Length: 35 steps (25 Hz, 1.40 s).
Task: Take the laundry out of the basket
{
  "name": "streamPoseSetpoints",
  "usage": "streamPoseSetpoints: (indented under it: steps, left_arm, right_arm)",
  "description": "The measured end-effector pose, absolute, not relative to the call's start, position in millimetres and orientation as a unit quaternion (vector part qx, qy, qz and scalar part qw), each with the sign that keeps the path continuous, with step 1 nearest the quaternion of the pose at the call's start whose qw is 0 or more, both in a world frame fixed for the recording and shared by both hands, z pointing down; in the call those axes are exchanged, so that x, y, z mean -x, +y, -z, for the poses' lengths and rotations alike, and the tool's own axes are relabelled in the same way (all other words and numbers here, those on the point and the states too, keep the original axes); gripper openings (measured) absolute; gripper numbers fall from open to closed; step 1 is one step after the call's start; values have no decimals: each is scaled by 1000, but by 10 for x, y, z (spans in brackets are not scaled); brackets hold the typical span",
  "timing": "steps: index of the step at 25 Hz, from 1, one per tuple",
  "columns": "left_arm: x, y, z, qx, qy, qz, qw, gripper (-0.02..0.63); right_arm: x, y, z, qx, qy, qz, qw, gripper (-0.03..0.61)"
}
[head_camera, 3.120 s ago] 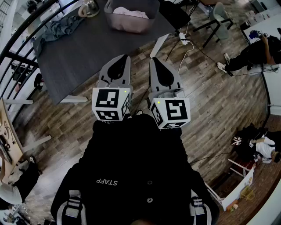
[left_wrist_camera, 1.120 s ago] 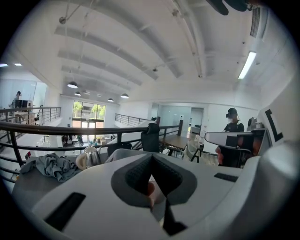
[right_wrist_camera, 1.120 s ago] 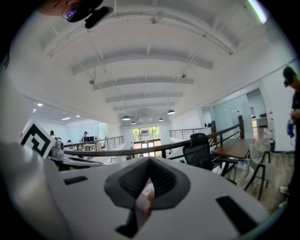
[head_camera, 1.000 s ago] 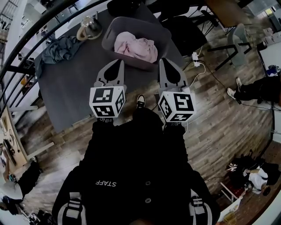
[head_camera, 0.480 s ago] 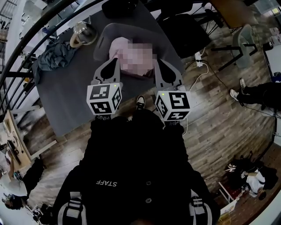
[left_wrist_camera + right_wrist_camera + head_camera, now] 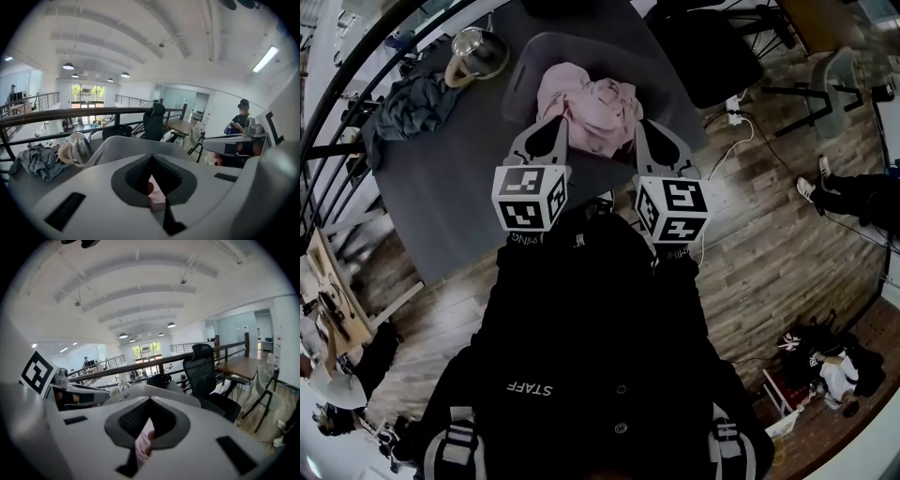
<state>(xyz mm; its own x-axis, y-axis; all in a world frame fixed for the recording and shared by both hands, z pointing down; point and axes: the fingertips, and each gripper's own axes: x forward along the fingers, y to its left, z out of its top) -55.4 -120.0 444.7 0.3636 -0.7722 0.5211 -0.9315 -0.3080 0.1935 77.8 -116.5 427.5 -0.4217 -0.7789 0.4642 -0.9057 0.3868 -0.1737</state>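
Note:
A grey laundry basket [image 6: 525, 70] stands on the dark table [image 6: 459, 178] with pink laundry [image 6: 586, 98] heaped in it. My left gripper [image 6: 555, 120] is shut and empty, its tip at the near left edge of the pink heap. My right gripper [image 6: 643, 124] is shut as well, its tip at the heap's near right edge. In the left gripper view the left gripper [image 6: 151, 155] points at the basket's rim [image 6: 136, 143], and pink cloth [image 6: 157, 199] shows below the jaws. The right gripper [image 6: 150, 400] faces the basket [image 6: 157, 391] too, with pink cloth [image 6: 144, 441] under it.
A steel kettle [image 6: 478, 49] and a crumpled blue-grey cloth [image 6: 417, 101] lie on the table left of the basket. A black office chair [image 6: 703, 52] stands beyond the table's right end. A railing [image 6: 70, 115] runs behind the table. A person [image 6: 241, 117] stands off to the right.
Both grippers have come forward and down, from in front of the table to the basket's near side. Their tips now sit at the pink heap. Both jaws stay shut.

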Motion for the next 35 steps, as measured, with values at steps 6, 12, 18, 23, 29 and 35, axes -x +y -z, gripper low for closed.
streamPoseSetpoints:
  steps: [6, 12, 18, 23, 29, 35]
  left_arm:
    - [584, -1489, -4662, -809, -489, -204, 255, -2]
    - [605, -1745, -4858, -811, -471, -226, 265, -2]
    - [457, -1916, -5048, -829, -418, -263, 265, -2]
    - [418, -2022, -5220, -828, -400, -285, 272, -2]
    - [382, -2146, -5413, -824, -390, -310, 270, -2]
    - [337, -2254, -5691, -829, -354, -349, 256, 0]
  right_arm:
    - [-629, -1319, -4543, -510, -803, -236, 197, 12]
    - [-598, -1528, -4797, -524, -779, -266, 220, 12]
    - [-601, -1671, -5036, -516, -767, -291, 247, 13]
    - [-638, -1733, -5212, -524, -747, -315, 261, 12]
    - [-620, -1817, -5350, -524, -740, -327, 267, 13]
    - [-660, -1853, -5500, -524, -732, -342, 271, 12]
